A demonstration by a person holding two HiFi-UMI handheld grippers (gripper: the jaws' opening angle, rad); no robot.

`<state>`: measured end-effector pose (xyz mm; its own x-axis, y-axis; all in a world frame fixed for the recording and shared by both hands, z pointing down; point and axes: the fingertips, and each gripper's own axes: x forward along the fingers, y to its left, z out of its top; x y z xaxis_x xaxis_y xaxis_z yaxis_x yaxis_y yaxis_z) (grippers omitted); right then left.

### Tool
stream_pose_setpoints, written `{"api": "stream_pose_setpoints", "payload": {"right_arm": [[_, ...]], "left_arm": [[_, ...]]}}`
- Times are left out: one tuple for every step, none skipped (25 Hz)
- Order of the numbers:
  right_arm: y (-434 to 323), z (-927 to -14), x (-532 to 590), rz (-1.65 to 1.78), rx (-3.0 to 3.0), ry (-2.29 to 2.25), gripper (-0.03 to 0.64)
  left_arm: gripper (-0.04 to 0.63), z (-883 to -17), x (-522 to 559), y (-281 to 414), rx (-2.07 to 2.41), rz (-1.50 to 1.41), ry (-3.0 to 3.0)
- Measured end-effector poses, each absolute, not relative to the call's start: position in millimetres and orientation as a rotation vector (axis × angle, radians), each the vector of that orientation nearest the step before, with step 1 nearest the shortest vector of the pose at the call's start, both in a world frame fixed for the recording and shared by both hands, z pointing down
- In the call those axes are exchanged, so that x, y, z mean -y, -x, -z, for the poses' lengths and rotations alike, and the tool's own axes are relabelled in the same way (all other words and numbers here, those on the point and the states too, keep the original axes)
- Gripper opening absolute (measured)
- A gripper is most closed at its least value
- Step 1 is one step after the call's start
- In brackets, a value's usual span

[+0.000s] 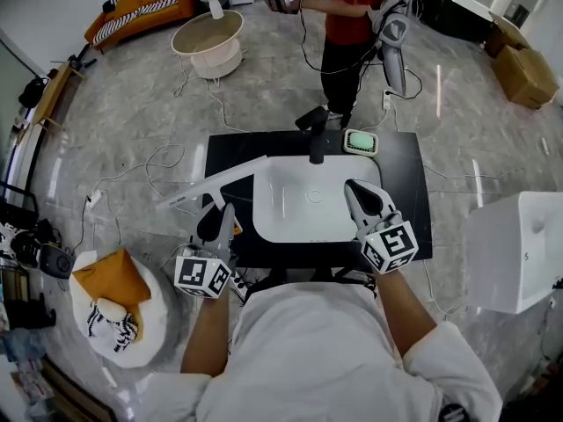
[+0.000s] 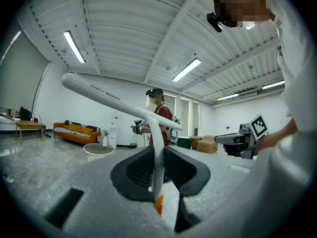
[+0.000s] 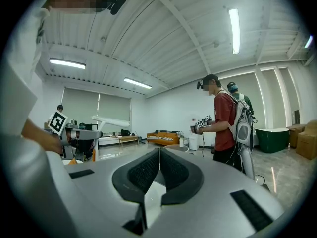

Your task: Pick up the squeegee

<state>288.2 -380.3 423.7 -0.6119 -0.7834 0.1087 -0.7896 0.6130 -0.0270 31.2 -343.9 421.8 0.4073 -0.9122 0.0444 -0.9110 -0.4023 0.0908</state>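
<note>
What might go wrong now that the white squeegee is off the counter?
1. The left tool pinches the squeegee only by its thin handle, and the long blade sticks far out sideways, so it might twist or slip out.
2. The blade hangs over the left edge of the black counter. A swing toward the faucet could probably bump it loose.

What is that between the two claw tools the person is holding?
The white sink basin, set in a black counter, lies between the left gripper, shut on the squeegee, and the shut right gripper. The head view shows it.
</note>
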Motion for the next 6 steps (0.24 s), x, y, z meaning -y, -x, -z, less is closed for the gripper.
{"api": "stream_pose_setpoints", "payload": {"right_arm": [[-288.4,-424.8,380.0,-0.112,2.743,-1.339,0.015],[-288.6,-426.0,379.9,-0.114,2.740,-1.337,0.015],[-288.8,-427.0,380.0,-0.116,2.738,-1.335,0.015],[-288.8,-427.9,380.2,-0.119,2.735,-1.333,0.015],[-288.8,-428.5,380.4,-0.121,2.732,-1.332,0.015],[-288.7,-429.1,380.7,-0.124,2.730,-1.331,0.015]], "left_arm": [[0.074,-423.1,344.3,-31.8,1.651,0.019,-2.548],[0.074,-424.4,344.7,-32.4,1.644,0.020,-2.546],[0.074,-425.5,345.1,-32.8,1.637,0.022,-2.544],[0.074,-426.3,345.5,-33.2,1.631,0.025,-2.542],[0.074,-426.9,345.7,-33.5,1.626,0.029,-2.540],[0.072,-427.4,346.0,-33.7,1.621,0.032,-2.538]]}}
